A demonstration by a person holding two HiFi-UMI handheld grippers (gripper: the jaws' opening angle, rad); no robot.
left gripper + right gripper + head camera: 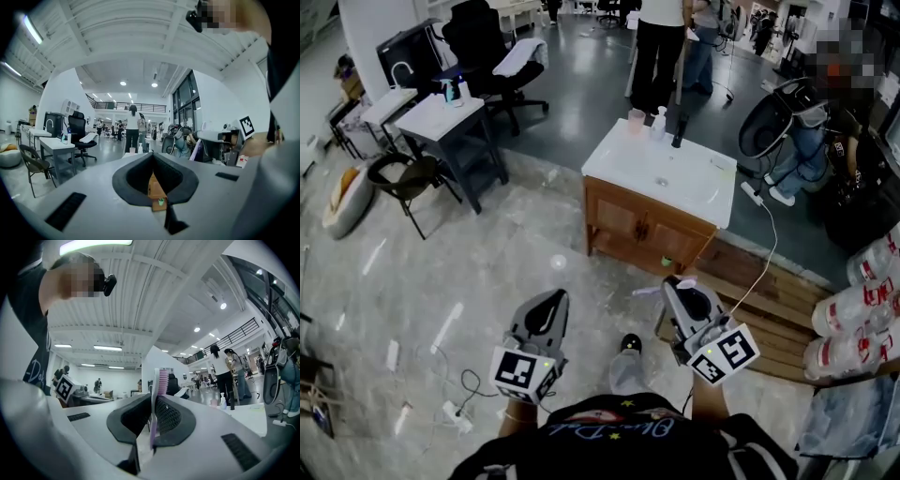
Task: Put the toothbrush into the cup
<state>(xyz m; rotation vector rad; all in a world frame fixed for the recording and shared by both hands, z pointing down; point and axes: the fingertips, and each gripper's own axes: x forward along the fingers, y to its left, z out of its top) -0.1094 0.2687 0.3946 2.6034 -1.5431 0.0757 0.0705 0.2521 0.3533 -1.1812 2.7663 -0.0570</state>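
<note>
A pink cup (636, 120) stands at the back edge of a white sink top (623, 161) on a wooden cabinet, well ahead of both grippers. My right gripper (672, 285) is held low near my body and is shut on a toothbrush (157, 399). The toothbrush has a pale purple handle and pink bristles, and stands upright between the jaws. In the head view the toothbrush (649, 291) sticks out to the left of the jaws. My left gripper (554, 300) is beside it, shut and holding nothing. The cup (214, 402) appears small and far in the right gripper view.
A white pump bottle (659, 123) and a dark bottle (678, 131) stand next to the cup. A cable (766, 246) runs from the sink top to wooden pallets (773, 300) at right. A grey table (450, 120) and chairs are at left; people stand behind.
</note>
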